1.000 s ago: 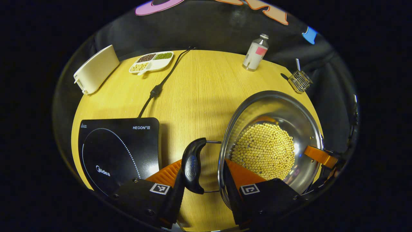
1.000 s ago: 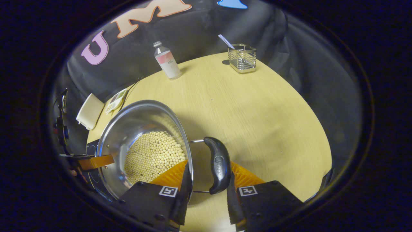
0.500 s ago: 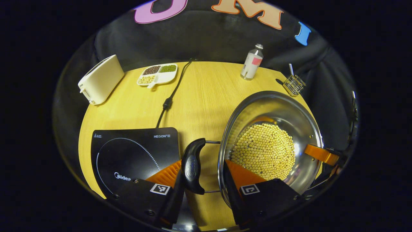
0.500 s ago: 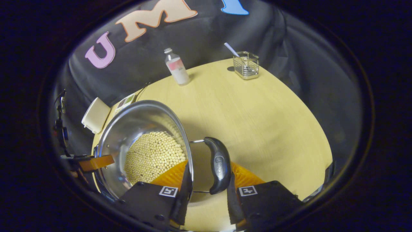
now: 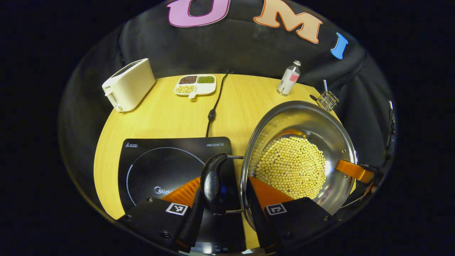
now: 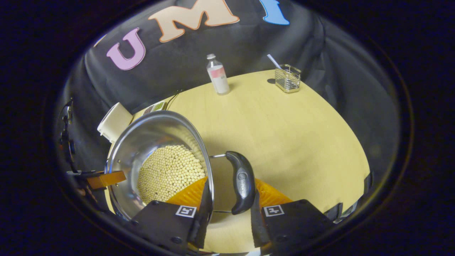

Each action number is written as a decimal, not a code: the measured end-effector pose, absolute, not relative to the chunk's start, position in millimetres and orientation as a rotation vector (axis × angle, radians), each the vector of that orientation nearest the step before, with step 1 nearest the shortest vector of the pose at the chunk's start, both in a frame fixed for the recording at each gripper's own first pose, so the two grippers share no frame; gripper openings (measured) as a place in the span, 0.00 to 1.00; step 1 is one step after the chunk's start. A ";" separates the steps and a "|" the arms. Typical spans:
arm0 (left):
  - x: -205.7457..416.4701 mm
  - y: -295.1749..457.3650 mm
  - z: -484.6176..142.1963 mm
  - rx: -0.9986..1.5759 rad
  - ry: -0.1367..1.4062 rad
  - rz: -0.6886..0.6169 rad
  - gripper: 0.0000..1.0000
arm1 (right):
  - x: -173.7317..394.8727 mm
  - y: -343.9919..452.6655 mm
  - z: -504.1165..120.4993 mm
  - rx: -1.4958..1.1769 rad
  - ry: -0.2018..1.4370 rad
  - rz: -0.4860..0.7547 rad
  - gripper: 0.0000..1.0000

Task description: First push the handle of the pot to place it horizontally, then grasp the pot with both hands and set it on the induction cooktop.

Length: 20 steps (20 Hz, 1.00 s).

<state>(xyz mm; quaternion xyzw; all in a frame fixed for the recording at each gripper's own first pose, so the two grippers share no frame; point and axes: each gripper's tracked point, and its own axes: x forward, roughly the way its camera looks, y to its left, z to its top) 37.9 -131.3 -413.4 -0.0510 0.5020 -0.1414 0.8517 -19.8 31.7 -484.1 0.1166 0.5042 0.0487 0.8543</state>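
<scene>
The table (image 5: 167, 117) was cut off at its near edge by the grippers' bodies in both views. The induction cooktop (image 5: 160, 167) lay on it at the near left, its front edge hidden behind the left gripper (image 5: 222, 199). The pot (image 5: 302, 160), steel and holding pale beans (image 5: 291, 167), was held up off the table just right of the cooktop, its left side handle (image 5: 212, 183) over the cooktop's right part; whether any of the pot touched the cooktop could not be told.

The left gripper was clenched around that side: one finger outside the handle, the other inside the pot wall. In the right gripper view, the right gripper (image 6: 227, 206) clasped the right side handle (image 6: 241, 181) the same way, one finger inside the rim, one outside the grip. How firmly the pads pressed was hard to judge.

Farther back stood a toaster (image 5: 128, 84), a divided dish (image 5: 195, 84) of grains, the cooktop's cord (image 5: 213, 106), a bottle (image 5: 288, 77) and a small wire basket (image 5: 327, 99), all well apart from the pot.
</scene>
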 end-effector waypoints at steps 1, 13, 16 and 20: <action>36.3 -123.2 -411.7 -0.111 1.057 -0.293 0.65 | -22.6 40.5 -482.2 0.244 1.058 0.106 0.48; 32.7 5.1 -422.8 -0.133 1.060 -0.205 0.65 | -49.8 170.1 -476.1 0.233 1.061 0.191 0.48; 32.0 30.9 -427.6 -0.139 1.067 -0.183 0.65 | -52.0 196.5 -479.8 0.228 1.070 0.213 0.49; 31.3 56.6 -433.5 -0.147 1.075 -0.160 0.65 | -57.2 223.8 -481.7 0.222 1.078 0.235 0.49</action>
